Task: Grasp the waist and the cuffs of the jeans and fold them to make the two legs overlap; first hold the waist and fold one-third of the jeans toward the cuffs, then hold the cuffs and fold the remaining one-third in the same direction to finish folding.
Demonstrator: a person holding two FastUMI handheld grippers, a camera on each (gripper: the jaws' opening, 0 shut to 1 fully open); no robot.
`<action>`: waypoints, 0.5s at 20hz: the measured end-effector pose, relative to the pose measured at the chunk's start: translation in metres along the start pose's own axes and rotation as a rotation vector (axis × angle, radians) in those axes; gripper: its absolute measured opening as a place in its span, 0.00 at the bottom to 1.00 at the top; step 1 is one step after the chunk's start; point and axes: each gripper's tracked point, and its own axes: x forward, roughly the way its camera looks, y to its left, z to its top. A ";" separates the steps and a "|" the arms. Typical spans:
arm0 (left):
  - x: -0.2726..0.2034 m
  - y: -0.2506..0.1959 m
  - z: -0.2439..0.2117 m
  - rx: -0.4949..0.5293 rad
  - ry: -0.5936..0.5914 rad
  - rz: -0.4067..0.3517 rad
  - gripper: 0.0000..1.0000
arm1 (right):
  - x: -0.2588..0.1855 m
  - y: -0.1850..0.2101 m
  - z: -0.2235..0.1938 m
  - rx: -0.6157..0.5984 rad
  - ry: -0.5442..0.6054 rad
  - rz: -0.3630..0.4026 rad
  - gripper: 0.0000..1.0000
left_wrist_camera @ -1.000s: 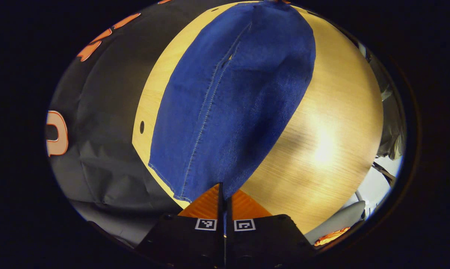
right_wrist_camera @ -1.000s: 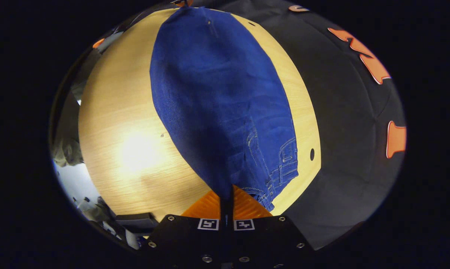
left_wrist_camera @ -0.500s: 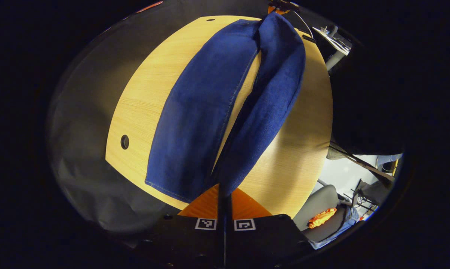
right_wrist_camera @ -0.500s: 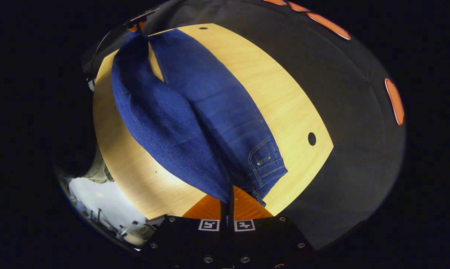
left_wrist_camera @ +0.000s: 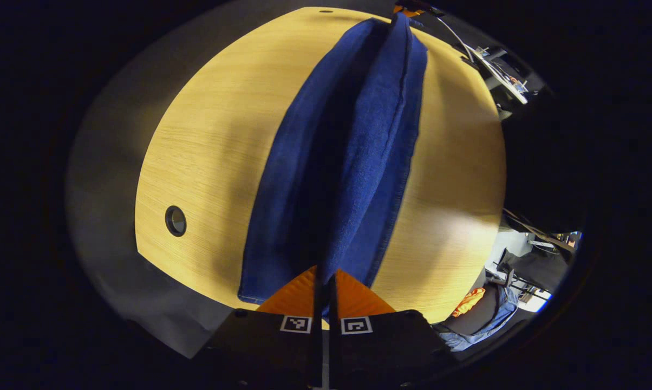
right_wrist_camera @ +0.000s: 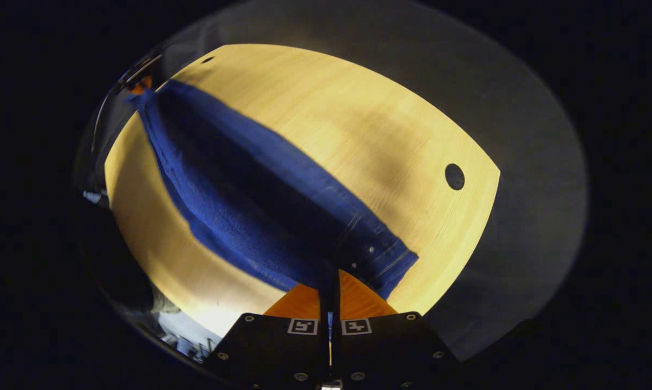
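Both tools pinch the jeans (left_wrist_camera: 337, 162) — left tool (left_wrist_camera: 323, 281) at the cuff, right tool (right_wrist_camera: 328, 281) at the waist; the lifted leg hangs lengthwise above the one lying on the bench (left_wrist_camera: 207, 135)

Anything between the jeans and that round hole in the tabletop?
Nothing: bare light wooden tabletop separates the blue denim jeans from the round hole, per right gripper view.
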 end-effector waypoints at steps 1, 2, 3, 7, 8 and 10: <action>0.002 0.008 -0.005 0.009 0.027 0.011 0.08 | 0.009 -0.007 0.005 0.017 0.008 -0.023 0.03; -0.001 0.019 -0.015 0.006 0.080 0.040 0.21 | 0.017 -0.017 0.010 0.051 0.033 -0.050 0.07; 0.000 0.031 -0.020 -0.006 0.113 0.080 0.47 | 0.023 -0.028 0.010 0.077 0.034 -0.088 0.29; -0.049 0.059 -0.018 -0.073 -0.003 0.324 1.00 | 0.007 -0.069 0.028 0.221 -0.065 -0.214 1.00; -0.065 0.060 -0.014 -0.107 -0.055 0.381 1.00 | -0.005 -0.077 0.033 0.257 -0.105 -0.228 1.00; -0.087 0.057 -0.027 -0.225 -0.192 0.491 1.00 | -0.046 -0.087 0.042 0.373 -0.206 -0.244 0.99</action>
